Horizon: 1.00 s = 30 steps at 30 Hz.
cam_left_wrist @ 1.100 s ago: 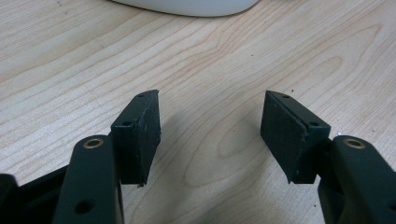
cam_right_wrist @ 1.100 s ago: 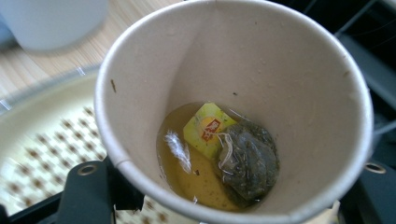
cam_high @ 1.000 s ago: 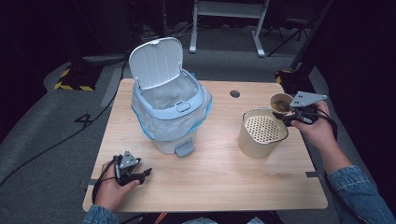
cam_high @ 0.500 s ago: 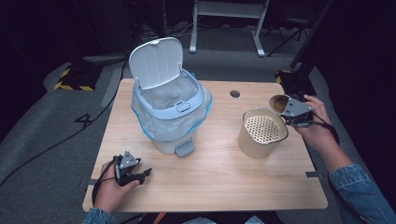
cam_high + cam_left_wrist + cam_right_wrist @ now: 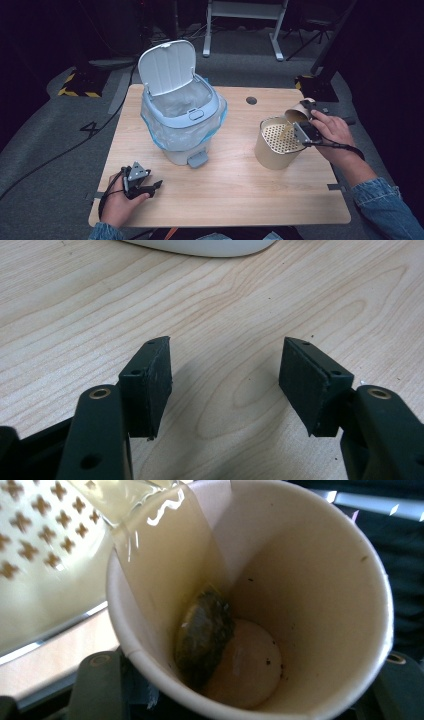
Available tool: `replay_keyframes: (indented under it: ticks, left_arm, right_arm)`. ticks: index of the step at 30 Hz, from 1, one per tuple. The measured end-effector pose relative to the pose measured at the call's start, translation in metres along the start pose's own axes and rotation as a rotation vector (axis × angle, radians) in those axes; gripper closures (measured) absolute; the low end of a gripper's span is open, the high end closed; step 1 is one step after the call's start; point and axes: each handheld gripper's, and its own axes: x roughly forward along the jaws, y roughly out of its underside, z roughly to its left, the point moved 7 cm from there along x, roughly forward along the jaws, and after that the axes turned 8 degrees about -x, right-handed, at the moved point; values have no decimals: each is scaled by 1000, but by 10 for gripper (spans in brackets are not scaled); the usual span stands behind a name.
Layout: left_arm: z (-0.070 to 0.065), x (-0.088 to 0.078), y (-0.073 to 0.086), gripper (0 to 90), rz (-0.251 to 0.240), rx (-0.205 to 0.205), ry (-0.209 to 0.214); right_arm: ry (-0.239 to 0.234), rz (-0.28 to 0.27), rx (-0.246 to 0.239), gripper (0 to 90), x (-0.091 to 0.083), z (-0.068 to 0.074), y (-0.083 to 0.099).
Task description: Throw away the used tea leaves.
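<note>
In the high view we see the right gripper (image 5: 301, 125) at the right of the frame, held in the right hand (image 5: 334, 134) and clenched around a paper cup (image 5: 298, 113) that is tipped toward the left, its mouth over the beige canister (image 5: 278, 143). A thin stream of yellowish liquid (image 5: 286, 131) falls from the cup's rim onto the canister's perforated insert (image 5: 281, 137). In the right gripper view the paper cup (image 5: 310, 605) fills most of the frame, the liquid (image 5: 160, 565) runs along its lower wall and out at the upper left, and a dark wet tea bag (image 5: 202, 637) clings to the wall near the bottom; the insert's cross-shaped holes (image 5: 35, 535) show at the upper left. At the lower left of the high view the left gripper (image 5: 141, 183) rests low on the wooden table (image 5: 235, 185), held by the left hand (image 5: 119, 202). In the left gripper view its jaws stand wide apart with nothing between them, over bare wood (image 5: 225, 305). In the middle of the high view stands a pedal bin (image 5: 181, 122) with its white lid (image 5: 166, 66) raised upright and a clear liner (image 5: 172, 132) draped over its rim, well apart from both grippers.
</note>
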Motion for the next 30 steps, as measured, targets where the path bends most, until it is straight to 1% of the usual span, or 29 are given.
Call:
replay_keyframes:
  ticks: [1,2,3,7,9,10,13,14,15,16,17,19,21,22,25,30]
  left_arm:
    - [0,0,0,383,-1,2,0]
    - [0,0,0,383,-1,2,0]
    - [0,0,0,383,-1,2,0]
    - [0,0,0,383,0,3,-2]
    - [0,0,0,383,-1,3,-2]
    - [0,0,0,383,0,3,-2]
    - [0,0,0,383,0,3,-2]
    - [0,0,0,383,0,3,-2]
    - [0,0,0,383,-1,3,-1]
    - [0,0,0,383,0,4,-1]
    - [0,0,0,383,0,3,-2]
    - [0,0,0,383,0,3,-1]
    - [0,0,0,383,-1,3,-2]
    - [0,0,0,383,0,3,-2]
    - [0,0,0,383,0,4,-1]
    - [0,0,0,383,-1,3,-2]
  right_arm:
    - [13,15,-36,350,-1,-1,-1]
    - [35,29,-84,351,-2,-2,-3]
    - [42,42,-109,351,-2,-2,-4]
    - [93,76,-221,350,-5,-6,-8]
    - [125,93,-292,350,-6,-8,-11]
    - [133,98,-313,350,-7,-8,-12]
    - [171,121,-411,350,-9,-10,-15]
    - [178,124,-432,350,-9,-11,-16]
    - [194,137,-464,350,-10,-11,-16]
    - [213,148,-499,351,-11,-12,-17]
    - [220,159,-533,351,-12,-12,-17]
    - [257,198,-649,351,-15,-13,-20]
    - [280,215,-711,351,-17,-13,-22]
    - [292,224,-736,351,-18,-13,-24]
    - [308,232,-788,351,-19,-12,-27]
    - [328,262,-816,351,-22,-12,-25]
